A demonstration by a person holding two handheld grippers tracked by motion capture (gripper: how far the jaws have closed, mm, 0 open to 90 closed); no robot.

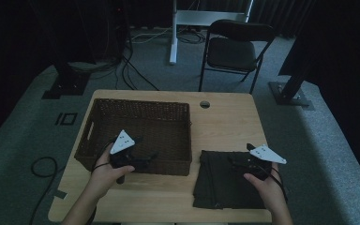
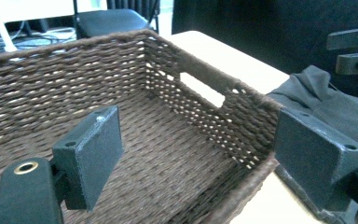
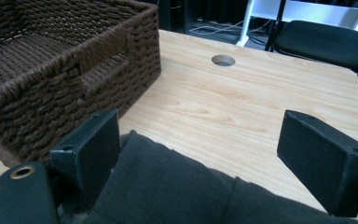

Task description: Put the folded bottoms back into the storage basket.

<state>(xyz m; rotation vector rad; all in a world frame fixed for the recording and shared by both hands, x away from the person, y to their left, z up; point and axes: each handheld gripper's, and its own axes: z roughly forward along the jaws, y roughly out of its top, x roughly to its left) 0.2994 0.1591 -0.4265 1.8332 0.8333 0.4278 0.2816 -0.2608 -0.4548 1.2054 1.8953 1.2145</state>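
Folded dark garment lying flat on the wooden table, just right of the empty brown wicker basket. The right gripper hovers over the garment's far edge, jaws spread wide and empty, so it is the nearer tool; cloth lies directly below and toward the person. The left gripper, likewise open and empty, straddles the basket's near right corner. Grey carpet, a black chair and cables lie beyond.
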